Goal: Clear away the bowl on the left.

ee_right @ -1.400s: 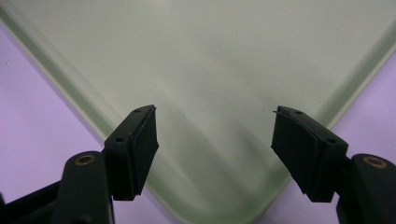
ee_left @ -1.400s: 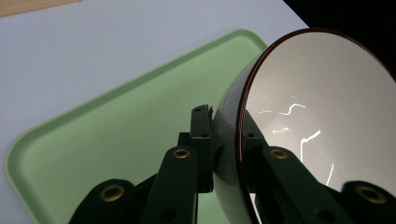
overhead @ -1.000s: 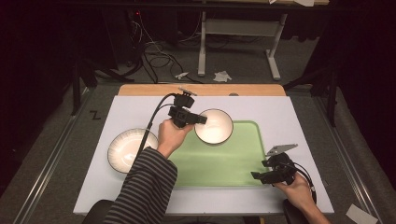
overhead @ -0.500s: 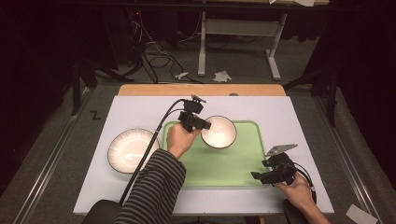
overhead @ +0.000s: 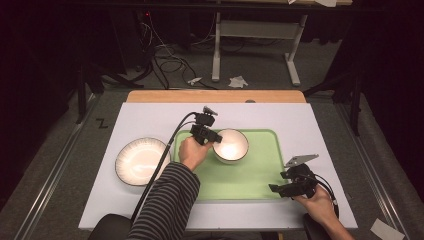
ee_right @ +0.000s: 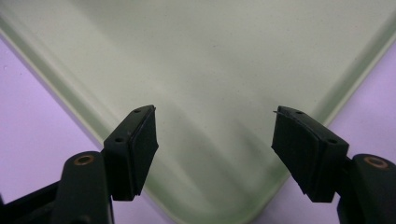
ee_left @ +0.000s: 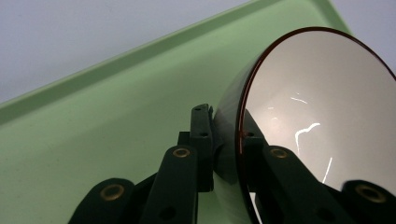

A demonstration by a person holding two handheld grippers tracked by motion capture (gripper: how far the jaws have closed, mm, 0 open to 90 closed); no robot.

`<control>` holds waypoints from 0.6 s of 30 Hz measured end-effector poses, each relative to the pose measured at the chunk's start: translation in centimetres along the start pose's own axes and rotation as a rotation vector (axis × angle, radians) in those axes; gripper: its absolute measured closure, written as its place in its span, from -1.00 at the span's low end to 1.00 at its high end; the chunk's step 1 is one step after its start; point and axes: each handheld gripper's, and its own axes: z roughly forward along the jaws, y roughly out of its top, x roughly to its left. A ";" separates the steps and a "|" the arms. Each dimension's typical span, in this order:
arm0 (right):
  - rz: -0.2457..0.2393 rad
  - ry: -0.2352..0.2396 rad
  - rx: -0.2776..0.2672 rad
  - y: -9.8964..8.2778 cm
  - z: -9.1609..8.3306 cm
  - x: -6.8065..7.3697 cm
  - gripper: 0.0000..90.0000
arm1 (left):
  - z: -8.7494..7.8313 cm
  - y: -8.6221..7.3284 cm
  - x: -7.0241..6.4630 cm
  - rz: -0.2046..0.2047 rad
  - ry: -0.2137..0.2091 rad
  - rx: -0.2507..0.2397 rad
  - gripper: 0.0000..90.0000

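Worktop covered in white is carrying a green tray, which serves as the landmark for everything else. Sitting over the tray's far left part is a white bowl with a dark rim. The left hand-held gripper is clamping that bowl's left rim, with one jaw inside the bowl and the other pressing against its outer wall; the left gripper view is showing the rim pinched between the two black jaws above the green tray floor. Whether the bowl is resting on the tray or being held just above it cannot be told. The person's left hand, in a striped sleeve, is reaching in over the tray's left edge. To the left of the tray, lying on the white surface and apart from it, is a second bowl, wider and shallower. The right hand-held gripper is hovering at the tray's near right corner with its jaws spread wide and gripping nothing; the right gripper view is looking down between them at that rounded corner.
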 end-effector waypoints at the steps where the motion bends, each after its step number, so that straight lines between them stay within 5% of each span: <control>1: 0.003 -0.001 -0.001 0.0 0.0 0.1 -0.28 | 0.0 0.0 0.0 0.000 0.000 0.000 0.82; 6: -0.013 -0.002 -0.010 -0.1 -0.1 0.1 -0.28 | 1.1 0.0 1.0 -0.055 0.008 0.010 0.81; 18: -0.011 0.000 -0.007 -0.1 -0.1 0.0 -0.28 | 1.6 -0.8 1.6 -0.090 0.011 0.000 0.80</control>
